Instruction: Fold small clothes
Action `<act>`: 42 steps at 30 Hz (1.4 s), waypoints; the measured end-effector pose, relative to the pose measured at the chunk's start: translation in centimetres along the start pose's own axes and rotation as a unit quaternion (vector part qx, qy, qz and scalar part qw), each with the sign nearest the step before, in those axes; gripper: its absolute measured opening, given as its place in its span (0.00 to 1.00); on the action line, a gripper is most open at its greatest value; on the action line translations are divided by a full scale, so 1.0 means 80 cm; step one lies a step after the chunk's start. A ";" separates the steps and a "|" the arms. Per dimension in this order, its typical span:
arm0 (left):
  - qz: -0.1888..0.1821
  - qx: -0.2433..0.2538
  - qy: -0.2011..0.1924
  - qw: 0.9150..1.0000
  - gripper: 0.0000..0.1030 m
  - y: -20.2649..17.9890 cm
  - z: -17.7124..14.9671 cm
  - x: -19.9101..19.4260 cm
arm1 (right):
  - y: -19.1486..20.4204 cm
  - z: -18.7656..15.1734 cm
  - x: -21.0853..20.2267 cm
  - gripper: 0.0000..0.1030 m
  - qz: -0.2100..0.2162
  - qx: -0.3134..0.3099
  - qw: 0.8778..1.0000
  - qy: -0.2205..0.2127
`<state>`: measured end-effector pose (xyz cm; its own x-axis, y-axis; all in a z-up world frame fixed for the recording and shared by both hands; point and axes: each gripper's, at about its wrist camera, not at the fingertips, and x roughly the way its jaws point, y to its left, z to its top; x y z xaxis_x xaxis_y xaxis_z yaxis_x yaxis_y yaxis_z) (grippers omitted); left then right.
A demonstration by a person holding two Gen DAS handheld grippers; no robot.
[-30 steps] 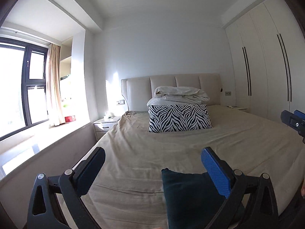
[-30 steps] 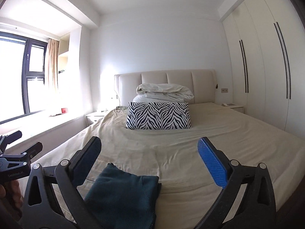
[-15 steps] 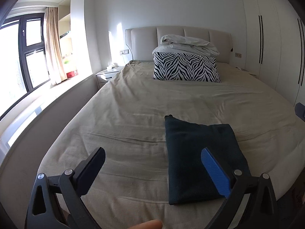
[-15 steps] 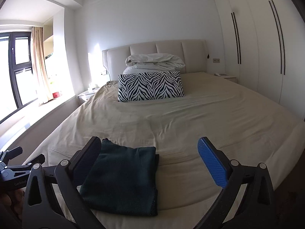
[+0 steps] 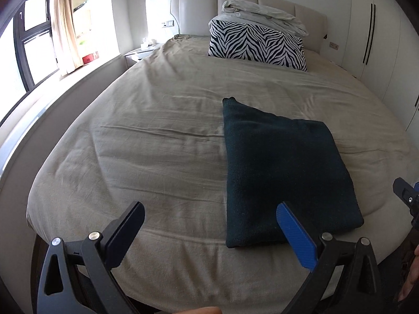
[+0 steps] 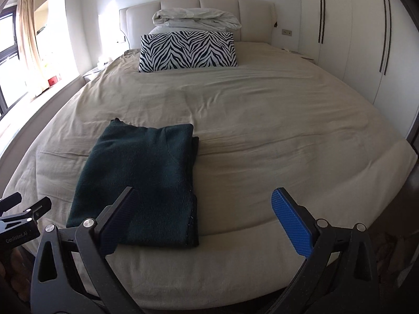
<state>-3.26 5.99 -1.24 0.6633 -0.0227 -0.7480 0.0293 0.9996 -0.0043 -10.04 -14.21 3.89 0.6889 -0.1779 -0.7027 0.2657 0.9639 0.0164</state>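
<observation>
A dark teal garment (image 5: 282,167) (image 6: 141,183) lies folded into a flat rectangle near the foot of the beige bed (image 5: 157,141) (image 6: 275,130). My left gripper (image 5: 209,222) hovers open above the foot edge, its blue finger over the garment's near corner. My right gripper (image 6: 204,209) is also open, held to the right of the garment, with its dark finger over the garment's near right part. Neither holds anything. The other gripper shows at each view's edge.
A zebra-striped pillow (image 5: 258,43) (image 6: 188,51) stands at the headboard with a folded white duvet (image 6: 196,19) on top. A window sill (image 5: 52,83) runs along the left; white wardrobes (image 6: 366,39) line the right wall.
Both grippers have tilted down and risen over the bed's foot, so the whole folded garment now shows. The garment has not moved. Both grippers stayed open.
</observation>
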 end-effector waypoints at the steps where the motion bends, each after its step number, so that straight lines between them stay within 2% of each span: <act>1: -0.001 -0.002 0.000 1.000 1.00 0.001 0.000 0.000 | 0.000 -0.004 0.008 1.00 -0.002 0.001 1.000 0.010; 8: -0.007 -0.005 0.005 1.000 1.00 0.003 -0.002 0.004 | 0.007 -0.019 0.025 1.00 -0.009 -0.007 1.000 0.016; 12: -0.008 -0.004 0.007 1.000 1.00 0.002 -0.003 0.005 | 0.008 -0.014 0.012 1.00 -0.008 -0.010 1.000 0.015; 42: -0.010 -0.003 0.015 1.000 1.00 -0.002 -0.010 0.010 | 0.025 -0.016 0.007 1.00 -0.003 -0.018 1.000 0.023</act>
<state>-3.33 5.85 -2.38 0.6391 -0.0427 -0.7680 0.0387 0.9990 -0.0233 -9.96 -12.11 2.65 0.6555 -0.1761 -0.7344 0.2459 0.9692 -0.0129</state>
